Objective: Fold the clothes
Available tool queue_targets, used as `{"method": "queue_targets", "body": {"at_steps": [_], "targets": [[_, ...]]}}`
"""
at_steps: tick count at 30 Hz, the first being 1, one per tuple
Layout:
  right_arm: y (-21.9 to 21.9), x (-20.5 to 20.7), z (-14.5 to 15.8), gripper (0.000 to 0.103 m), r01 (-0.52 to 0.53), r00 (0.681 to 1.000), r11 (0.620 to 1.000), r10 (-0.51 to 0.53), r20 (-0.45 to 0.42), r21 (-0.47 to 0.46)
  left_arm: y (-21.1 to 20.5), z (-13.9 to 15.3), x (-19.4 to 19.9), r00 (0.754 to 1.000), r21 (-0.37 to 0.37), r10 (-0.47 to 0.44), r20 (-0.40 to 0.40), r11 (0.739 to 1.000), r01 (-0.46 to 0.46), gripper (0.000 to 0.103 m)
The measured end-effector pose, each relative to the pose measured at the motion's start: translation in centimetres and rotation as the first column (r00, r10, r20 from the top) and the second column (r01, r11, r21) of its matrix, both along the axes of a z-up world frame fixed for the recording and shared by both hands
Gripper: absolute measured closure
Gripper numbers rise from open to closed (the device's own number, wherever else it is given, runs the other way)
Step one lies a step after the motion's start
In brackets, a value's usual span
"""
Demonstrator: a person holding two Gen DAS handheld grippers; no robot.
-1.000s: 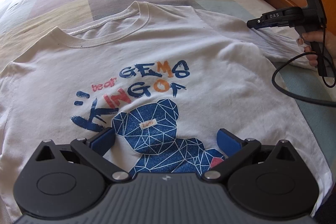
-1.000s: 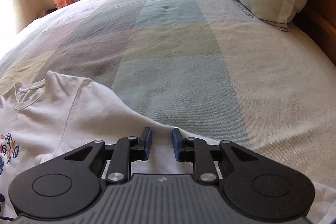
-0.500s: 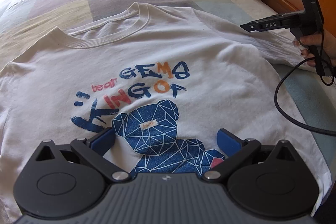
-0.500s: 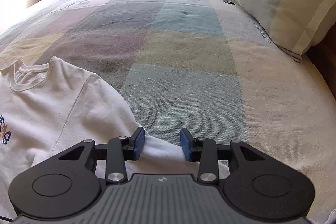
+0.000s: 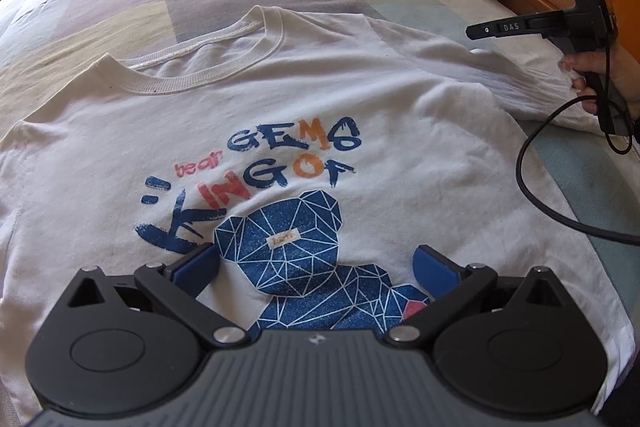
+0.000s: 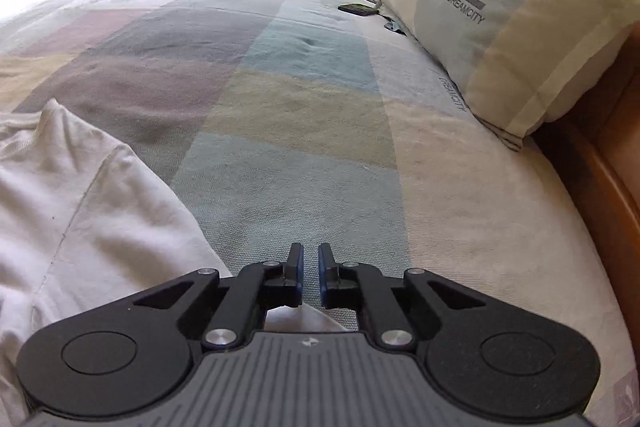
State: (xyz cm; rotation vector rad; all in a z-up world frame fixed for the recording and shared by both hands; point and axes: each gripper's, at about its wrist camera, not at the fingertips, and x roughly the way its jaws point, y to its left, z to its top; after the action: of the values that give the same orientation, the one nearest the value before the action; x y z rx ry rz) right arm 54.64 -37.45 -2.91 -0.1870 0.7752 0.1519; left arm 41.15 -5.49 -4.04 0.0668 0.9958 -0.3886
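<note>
White cotton, the T-shirt lay spread face-up on the bed, print showing. Folding had barely begun: the right gripper hung at the sleeve, where its fingers had just been closing and now stood nearly together. Whether cloth was pinched between them was hard to say, since the sleeve edge slipped out of sight beneath the gripper body. Over the bear print, the left gripper had its fingers wide apart, gripping nothing. Next, probably, the sleeve needed carrying inward across the chest
</note>
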Motion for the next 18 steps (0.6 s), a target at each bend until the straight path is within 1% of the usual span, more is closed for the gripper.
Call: {"method": "queue_targets", "body": {"at_steps": [1, 2, 3, 4, 5, 7, 8, 9, 10, 11, 12, 13, 14, 15, 16, 18], "targets": [[0.0, -0.4, 0.5, 0.086, -0.009, 1.0, 1.0, 0.01, -0.007, 0.025, 0.0, 0.0, 0.0, 1.0, 0.001, 0.002, 0.0, 1.0, -0.002, 0.001], [0.1, -0.9, 1.0, 0.075, -0.019, 1.0, 0.999, 0.019, -0.017, 0.046, -0.1, 0.0, 0.0, 1.0, 0.002, 0.004, 0.0, 1.0, -0.004, 0.001], [0.3, -1.4, 1.4, 0.071, -0.028, 0.999, 0.998, 0.03, -0.03, 0.063, -0.1, 0.0, 0.0, 1.0, 0.005, 0.005, 0.001, 1.0, -0.005, 0.001], [0.5, -1.8, 1.5, 0.063, -0.031, 0.998, 0.995, 0.035, -0.052, 0.091, -0.2, 0.0, 0.0, 1.0, 0.006, 0.004, 0.002, 1.0, -0.004, 0.001], [0.5, -2.0, 1.4, 0.057, -0.024, 0.996, 0.99, 0.036, -0.086, 0.136, -0.2, 0.0, 0.0, 1.0, 0.008, 0.003, 0.003, 1.0, -0.003, 0.001], [0.4, -1.6, 0.4, 0.056, 0.017, 0.988, 0.976, 0.017, -0.155, 0.218, -0.1, 0.0, 0.0, 1.0, 0.006, 0.002, 0.004, 1.0, -0.002, 0.001], [0.1, -1.2, -0.4, 0.056, 0.042, 0.986, 0.969, -0.001, -0.167, 0.243, -0.1, 0.0, 0.0, 1.0, 0.004, 0.001, 0.004, 1.0, -0.001, 0.001], [-0.1, -0.9, -0.9, 0.056, 0.061, 0.988, 0.962, -0.021, -0.151, 0.267, -0.1, 0.0, 0.1, 1.0, 0.004, 0.001, 0.005, 1.0, -0.001, 0.001], [-0.5, -0.4, -1.3, 0.052, 0.081, 0.99, 0.952, -0.041, -0.138, 0.294, -0.1, 0.0, 0.1, 1.0, 0.004, 0.001, 0.004, 1.0, -0.001, 0.001], [-0.9, 0.3, -1.3, 0.052, 0.1, 0.99, 0.939, -0.06, -0.131, 0.328, -0.1, 0.0, 0.1, 1.0, 0.004, 0.001, 0.005, 1.0, -0.001, 0.001], [-1.2, 0.9, -1.3, 0.051, 0.119, 0.989, 0.928, -0.079, -0.125, 0.352, -0.1, 0.0, 0.1, 1.0, 0.004, 0.002, 0.006, 1.0, -0.002, 0.001], [-1.5, 1.8, -1.3, 0.046, 0.148, 0.986, 0.924, -0.11, -0.126, 0.354, -0.1, 0.0, 0.1, 1.0, 0.003, 0.003, 0.007, 1.0, -0.003, 0.001], [-1.9, 2.6, -1.2, 0.045, 0.188, 0.979, 0.919, -0.148, -0.138, 0.348, 0.0, 0.0, 0.0, 1.0, 0.001, 0.004, 0.008, 1.0, -0.004, 0.001], [-2.2, 2.9, -0.9, 0.045, 0.214, 0.974, 0.907, -0.169, -0.153, 0.361, 0.0, 0.0, 0.0, 1.0, -0.003, 0.006, 0.01, 1.0, -0.006, 0.001], [-2.5, 2.7, -0.3, 0.044, 0.22, 0.973, 0.895, -0.172, -0.155, 0.387, 0.1, 0.0, -0.1, 1.0, -0.006, 0.007, 0.011, 1.0, -0.007, 0.001], [-2.3, 1.5, 1.0, 0.037, 0.176, 0.983, 0.891, -0.137, -0.121, 0.418, 0.1, 0.0, -0.1, 1.0, -0.008, 0.012, 0.013, 1.0, -0.012, 0.001]]}}
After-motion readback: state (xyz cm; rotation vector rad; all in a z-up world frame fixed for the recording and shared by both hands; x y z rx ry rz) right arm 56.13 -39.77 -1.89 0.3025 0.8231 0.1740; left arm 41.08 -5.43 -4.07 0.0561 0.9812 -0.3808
